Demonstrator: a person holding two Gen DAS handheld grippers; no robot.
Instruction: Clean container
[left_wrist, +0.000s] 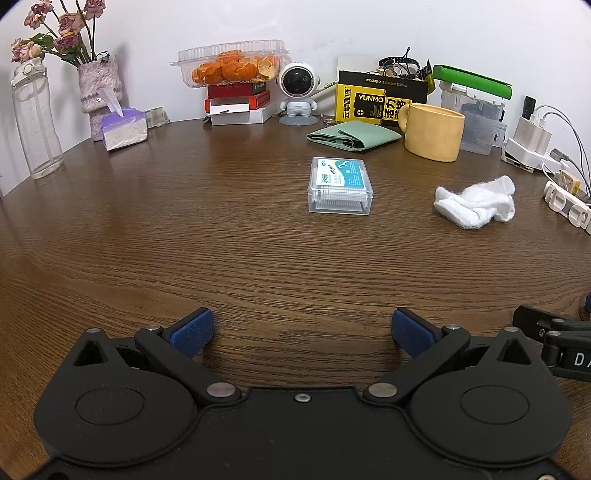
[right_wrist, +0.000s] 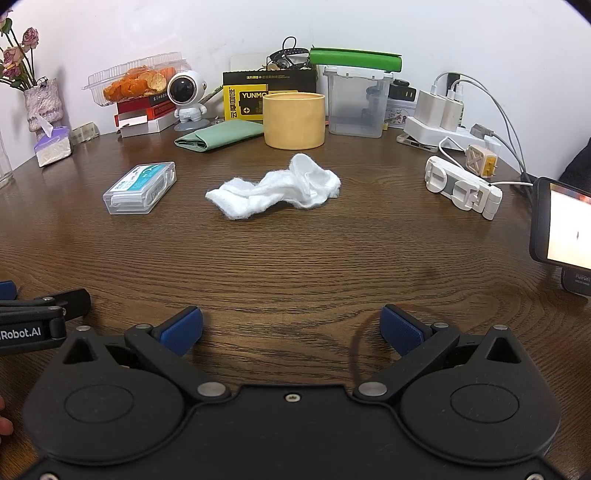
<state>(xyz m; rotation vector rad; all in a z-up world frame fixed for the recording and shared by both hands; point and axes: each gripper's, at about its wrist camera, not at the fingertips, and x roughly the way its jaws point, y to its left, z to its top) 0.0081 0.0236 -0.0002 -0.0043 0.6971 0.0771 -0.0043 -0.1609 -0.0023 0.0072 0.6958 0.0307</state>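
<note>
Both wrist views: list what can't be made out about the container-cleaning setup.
- Small clear container: label print too small to read in either view; any dirt on it cannot be seen.
- Yellow cup: inside hidden by its own wall in the right wrist view.
- Phone: cut off by the right edge; screen washed out.
- White cloth: damp or dry cannot be told.

Dark brown wood-grain tabletop, curved far edge, set into a corner. Plain white wall behind, meeting a second white wall at left. Soft shadows of the clutter fall on the wall. Even indoor light; faint sheen on the tabletop's near side.
</note>
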